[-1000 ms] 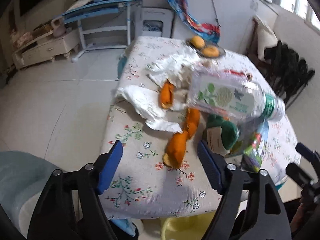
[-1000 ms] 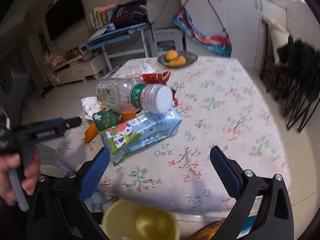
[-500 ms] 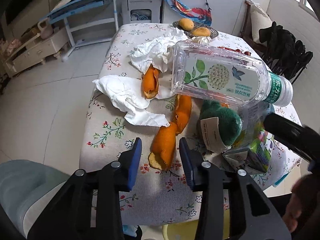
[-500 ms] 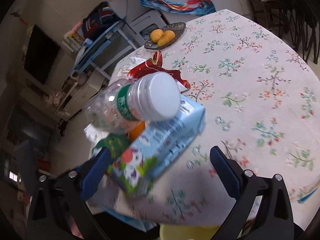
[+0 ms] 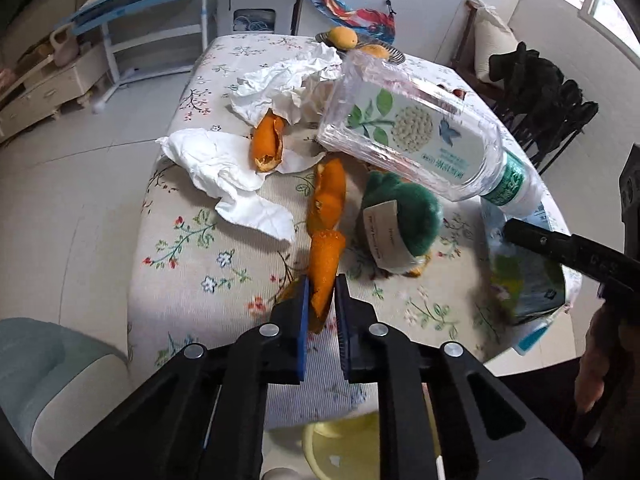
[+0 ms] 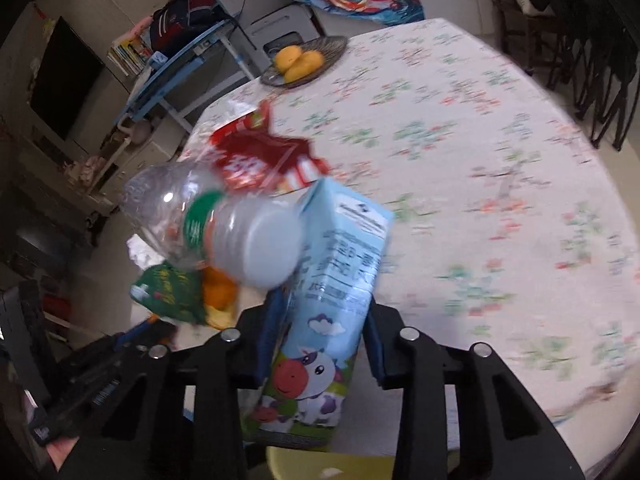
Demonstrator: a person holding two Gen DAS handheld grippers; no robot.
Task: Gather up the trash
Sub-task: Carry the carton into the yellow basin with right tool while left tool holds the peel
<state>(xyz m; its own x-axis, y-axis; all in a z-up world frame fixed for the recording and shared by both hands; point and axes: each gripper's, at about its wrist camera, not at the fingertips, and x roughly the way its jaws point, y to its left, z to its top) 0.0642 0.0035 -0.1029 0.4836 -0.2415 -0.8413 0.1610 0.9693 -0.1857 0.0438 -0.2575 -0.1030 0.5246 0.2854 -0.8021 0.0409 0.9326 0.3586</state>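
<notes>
My left gripper (image 5: pixel 322 286) is shut on an orange peel (image 5: pixel 325 264) at the near edge of the floral table (image 5: pixel 192 264). My right gripper (image 6: pixel 320 308) is shut on a blue milk carton (image 6: pixel 332 304) with a cow print; the carton also shows in the left wrist view (image 5: pixel 524 280). A clear plastic bottle (image 5: pixel 416 136) leans across the carton and a green wrapper (image 5: pixel 400 220); the bottle also shows in the right wrist view (image 6: pixel 224 216). More peels (image 5: pixel 266 144), crumpled tissues (image 5: pixel 224 168) and a red wrapper (image 6: pixel 264 156) lie on the table.
A yellow bin (image 5: pixel 352 444) sits below the table's near edge, also in the right wrist view (image 6: pixel 332 466). A fruit plate (image 6: pixel 304 60) stands at the far end. A pale chair (image 5: pixel 48 384) is at the near left, dark chairs (image 5: pixel 548 92) at the right.
My left gripper moved in and closed on the nearest orange peel. My right gripper swung in and closed on the milk carton, tilting the carton and the bottle resting on it.
</notes>
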